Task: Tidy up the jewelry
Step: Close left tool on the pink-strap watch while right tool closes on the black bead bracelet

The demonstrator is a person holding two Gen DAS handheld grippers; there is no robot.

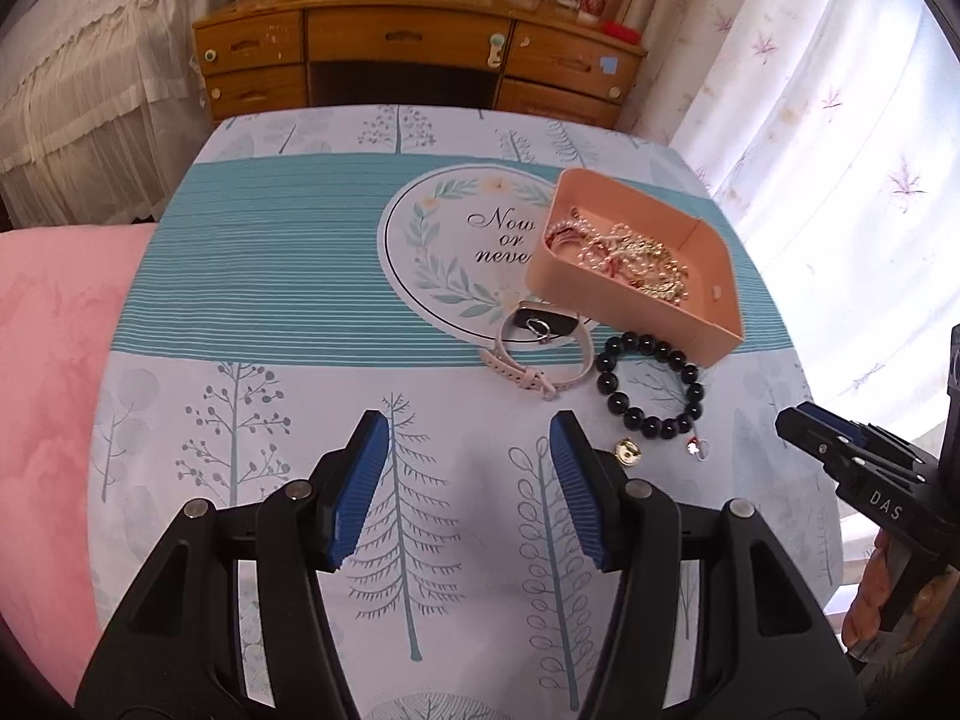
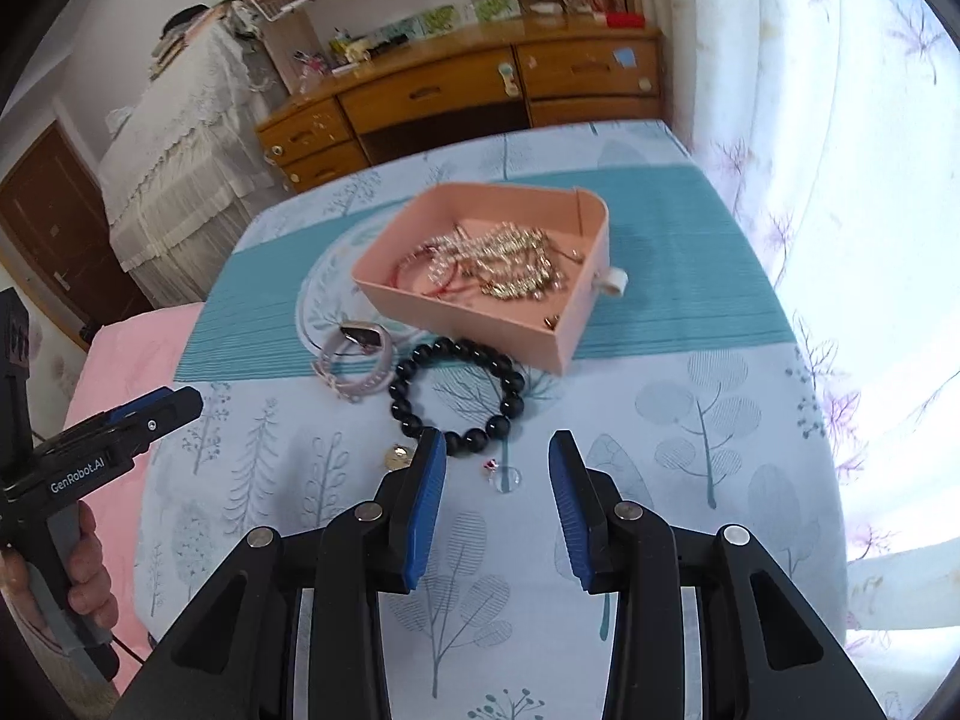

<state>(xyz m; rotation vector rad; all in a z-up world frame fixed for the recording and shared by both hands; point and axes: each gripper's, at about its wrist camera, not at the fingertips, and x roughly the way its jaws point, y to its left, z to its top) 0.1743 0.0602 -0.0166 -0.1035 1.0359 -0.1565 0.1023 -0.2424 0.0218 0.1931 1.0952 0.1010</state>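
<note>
A black bead bracelet [image 2: 457,394] lies on the tablecloth [image 2: 690,450] just before the pink tray [image 2: 480,315] of chains, beside a watch [image 2: 354,360] and perhaps an earring [image 2: 398,455]. Both the left gripper [image 1: 468,483] and right gripper [image 2: 497,495] hover empty, jaws apart.

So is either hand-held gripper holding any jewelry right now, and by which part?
Nothing is held. The left hand-held gripper and right hand-held gripper are both open over the tablecloth.
</note>
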